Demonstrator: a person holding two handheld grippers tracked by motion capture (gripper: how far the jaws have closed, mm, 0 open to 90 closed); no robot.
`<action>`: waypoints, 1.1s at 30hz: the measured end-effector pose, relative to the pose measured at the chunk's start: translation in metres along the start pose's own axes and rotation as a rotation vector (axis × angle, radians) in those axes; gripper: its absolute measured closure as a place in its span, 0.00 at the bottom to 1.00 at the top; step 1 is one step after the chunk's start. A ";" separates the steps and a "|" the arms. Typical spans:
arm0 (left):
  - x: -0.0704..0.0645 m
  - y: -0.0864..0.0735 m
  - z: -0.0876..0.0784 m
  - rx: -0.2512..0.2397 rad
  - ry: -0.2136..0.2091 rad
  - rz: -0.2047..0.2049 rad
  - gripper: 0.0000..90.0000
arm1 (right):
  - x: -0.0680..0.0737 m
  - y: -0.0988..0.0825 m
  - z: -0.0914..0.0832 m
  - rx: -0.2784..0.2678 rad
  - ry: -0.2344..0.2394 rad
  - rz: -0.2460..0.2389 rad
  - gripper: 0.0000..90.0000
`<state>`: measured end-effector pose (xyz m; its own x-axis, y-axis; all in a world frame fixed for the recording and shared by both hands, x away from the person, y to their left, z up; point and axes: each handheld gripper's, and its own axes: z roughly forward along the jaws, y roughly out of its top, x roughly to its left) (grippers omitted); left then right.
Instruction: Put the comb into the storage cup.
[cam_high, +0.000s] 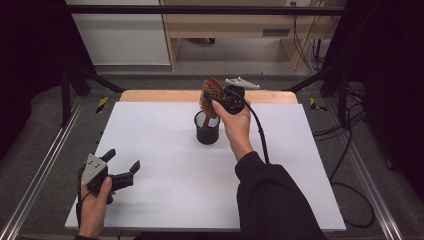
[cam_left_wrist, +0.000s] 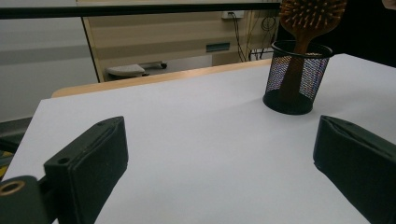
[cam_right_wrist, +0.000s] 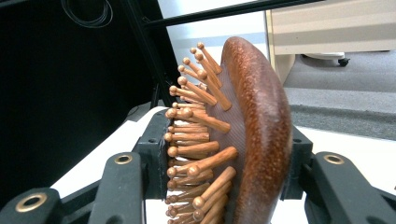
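Note:
A wooden hairbrush (cam_high: 209, 95) with round-tipped bristles stands head up, its handle down inside a black mesh cup (cam_high: 207, 131) at the table's far middle. My right gripper (cam_high: 212, 97) is shut on the brush head above the cup. In the right gripper view one pad presses the bristle tips and the other the smooth back of the hairbrush (cam_right_wrist: 257, 130). My left gripper (cam_high: 122, 160) rests low at the near left, open with nothing between its pads. In the left gripper view the mesh cup (cam_left_wrist: 294, 79) and hairbrush (cam_left_wrist: 310, 16) stand far off to the right.
A white board (cam_high: 165, 200) covers the table, with a wooden strip (cam_high: 160, 95) along its far edge. Metal rails run down both sides. The right gripper's cable (cam_high: 260, 132) trails along the forearm. Light wooden furniture (cam_high: 225, 25) stands behind the table.

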<state>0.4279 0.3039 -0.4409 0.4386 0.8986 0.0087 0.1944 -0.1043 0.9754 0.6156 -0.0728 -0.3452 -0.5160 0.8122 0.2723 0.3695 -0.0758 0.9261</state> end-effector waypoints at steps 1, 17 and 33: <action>0.000 0.000 0.000 0.000 -0.001 0.000 0.04 | 0.000 0.000 0.000 0.000 0.001 0.003 0.55; 0.000 0.000 0.001 0.003 -0.005 -0.002 0.04 | 0.000 -0.005 0.003 -0.012 0.011 0.039 0.54; -0.001 0.000 0.001 0.006 -0.007 0.003 0.04 | -0.007 -0.003 0.005 0.004 0.004 0.038 0.53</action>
<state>0.4283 0.3021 -0.4414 0.4449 0.8955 0.0098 0.1983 -0.1092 0.9740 0.6223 -0.0752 -0.3516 -0.5047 0.8064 0.3082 0.3919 -0.1041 0.9141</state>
